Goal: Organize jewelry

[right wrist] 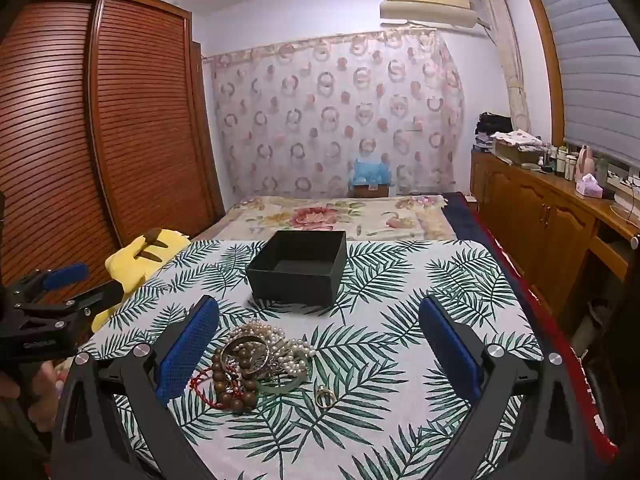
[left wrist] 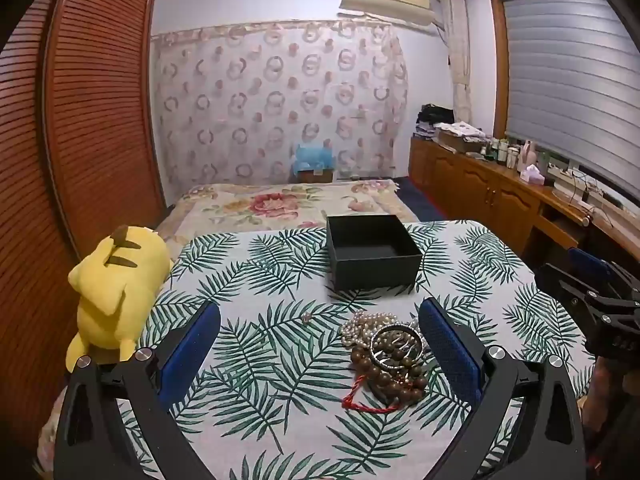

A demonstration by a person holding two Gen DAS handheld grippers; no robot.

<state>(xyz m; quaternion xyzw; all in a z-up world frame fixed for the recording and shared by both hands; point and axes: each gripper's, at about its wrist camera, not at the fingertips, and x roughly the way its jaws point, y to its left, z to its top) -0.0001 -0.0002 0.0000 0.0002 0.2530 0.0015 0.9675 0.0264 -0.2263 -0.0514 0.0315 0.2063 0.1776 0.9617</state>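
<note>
Lying in heap on leaf-print tablecloth point(right wrist: 420, 280): jewelry pile point(right wrist: 256, 364) — pearl strand, brown wooden beads on red cord, metal bangle, green ring. Small gold ring point(right wrist: 325, 396) just beside heap. Black box point(right wrist: 298, 266), lidless, farther back on cloth, apart from pile. Left gripper point(left wrist: 320, 344) spread wide, gripping nothing; right gripper point(right wrist: 320, 344) likewise released. Yellow plush toy point(left wrist: 116, 280) at table's left edge.

Table with leaf-print cloth point(right wrist: 440, 280): open black square box point(right wrist: 298, 276) near far edge; tangled jewelry pile point(right wrist: 256, 364) and gold ring point(right wrist: 325, 396) toward near edge
</note>
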